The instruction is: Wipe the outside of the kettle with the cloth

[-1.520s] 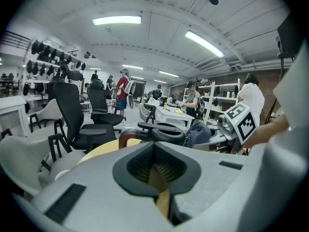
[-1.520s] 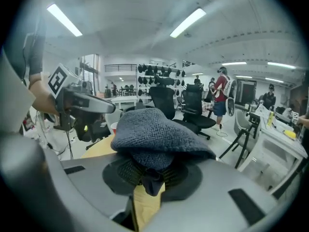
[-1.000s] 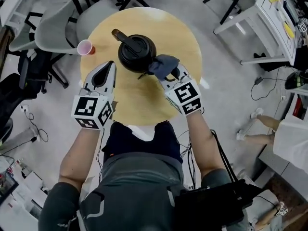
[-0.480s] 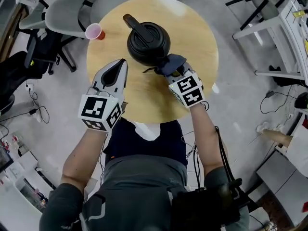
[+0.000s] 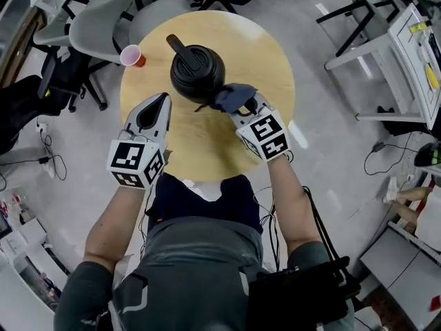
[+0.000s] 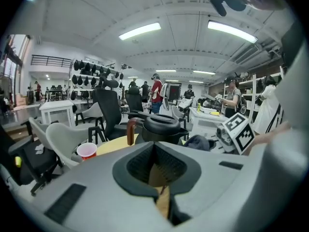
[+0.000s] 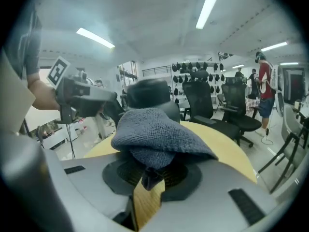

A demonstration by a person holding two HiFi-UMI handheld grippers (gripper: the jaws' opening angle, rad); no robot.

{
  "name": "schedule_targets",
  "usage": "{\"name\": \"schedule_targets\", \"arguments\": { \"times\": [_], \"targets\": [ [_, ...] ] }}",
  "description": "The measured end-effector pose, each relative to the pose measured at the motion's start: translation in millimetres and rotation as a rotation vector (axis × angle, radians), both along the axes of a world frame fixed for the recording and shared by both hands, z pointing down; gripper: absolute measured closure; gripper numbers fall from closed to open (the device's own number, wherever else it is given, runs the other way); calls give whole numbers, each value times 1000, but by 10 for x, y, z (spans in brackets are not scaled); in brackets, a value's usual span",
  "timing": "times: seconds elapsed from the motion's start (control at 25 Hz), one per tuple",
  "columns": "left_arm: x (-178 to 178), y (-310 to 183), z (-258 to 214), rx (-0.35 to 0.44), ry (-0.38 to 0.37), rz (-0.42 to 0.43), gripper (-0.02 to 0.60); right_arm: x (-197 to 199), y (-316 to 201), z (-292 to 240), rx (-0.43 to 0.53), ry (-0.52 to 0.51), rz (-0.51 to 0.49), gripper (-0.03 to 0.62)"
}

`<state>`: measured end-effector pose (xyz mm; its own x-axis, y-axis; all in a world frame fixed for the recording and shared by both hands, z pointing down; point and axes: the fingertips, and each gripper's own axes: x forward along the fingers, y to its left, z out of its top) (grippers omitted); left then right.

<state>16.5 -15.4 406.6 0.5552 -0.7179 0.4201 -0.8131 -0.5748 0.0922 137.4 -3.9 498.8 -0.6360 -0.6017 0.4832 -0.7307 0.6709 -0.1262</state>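
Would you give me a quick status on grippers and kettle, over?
Right gripper shut on cloth, cloth at side of kettle. Left gripper shut, empty, short of kettle. Red cup far left on table, nothing in the way.

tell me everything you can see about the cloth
The cloth is dark blue-grey, with a looped, terry-like weave, bunched into a soft folded wad. The right claw is shut on its lower fold, so it mushrooms over the jaws. It is held above the table, seemingly pressed against the black kettle's side.
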Motion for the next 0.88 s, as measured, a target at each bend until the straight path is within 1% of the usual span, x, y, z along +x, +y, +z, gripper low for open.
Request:
{"name": "schedule_targets", "arguments": {
  "times": [0.16, 0.24, 0.36, 0.56, 0.68, 0.88],
  "targets": [
    [6, 58, -161, 6, -4, -65, 572, 77, -95, -613, 121, -36, -20, 499],
    [42, 83, -275, 13, 2, -97, 572, 114, -159, -829, 152, -51, -23, 499],
    [108, 84, -430, 31, 4, -125, 573, 127, -243, -993, 177, -32, -59, 499],
    [121, -10, -513, 26, 13, -162, 573, 101, -398, -922, 158, 10, -114, 499],
    [138, -52, -465, 22, 16, -150, 572, 65, -433, -793, 148, 24, -143, 499],
    [119, -129, -275, -7, 25, -146, 572, 134, -505, -666, 128, -32, -101, 502]
  ]
}}
